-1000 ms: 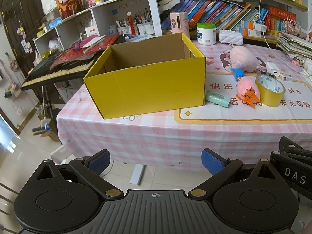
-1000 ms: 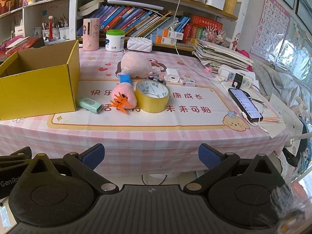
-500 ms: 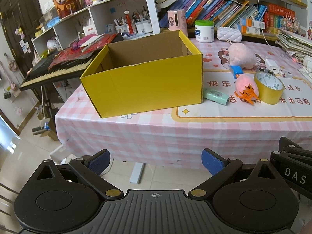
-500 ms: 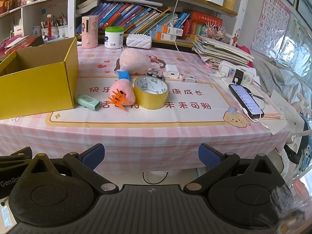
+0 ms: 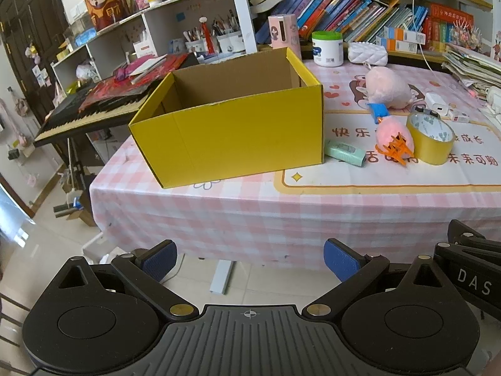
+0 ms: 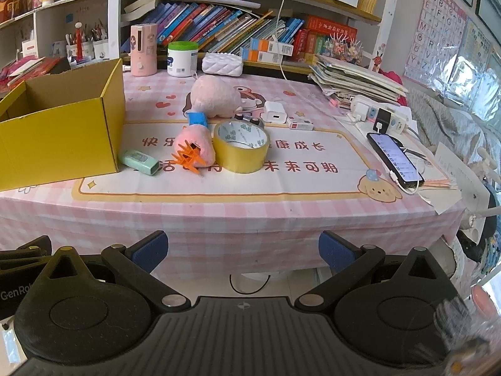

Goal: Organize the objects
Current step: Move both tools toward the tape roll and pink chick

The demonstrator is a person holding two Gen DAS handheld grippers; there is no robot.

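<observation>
An open yellow cardboard box [image 5: 231, 131] [image 6: 59, 131] stands empty on the left of the pink checked table [image 5: 313, 213]. To its right lie a mint green case [image 5: 344, 153] [image 6: 139, 162], a pink plush with an orange claw clip [image 5: 395, 144] [image 6: 192, 148], a yellow tape roll [image 5: 430, 138] [image 6: 241, 146] and a bigger pink plush [image 6: 216, 95]. My left gripper [image 5: 249, 260] hangs open, off the table's front edge, below the box. My right gripper [image 6: 241, 249] is open too, in front of the table edge below the tape roll. Neither holds anything.
A phone on a cable [image 6: 395, 159], a power strip [image 6: 380, 116], a white charger [image 6: 275, 112] and stacked papers [image 6: 353, 83] fill the table's right. A pink bottle [image 6: 143, 49], a white jar [image 6: 182, 59] and bookshelves stand behind. A keyboard [image 5: 90, 109] sits left of the table.
Both grippers have risen and drawn slightly back, so the table sits lower and a bit farther in both views. Nothing on the table moved; jaws stayed open.
</observation>
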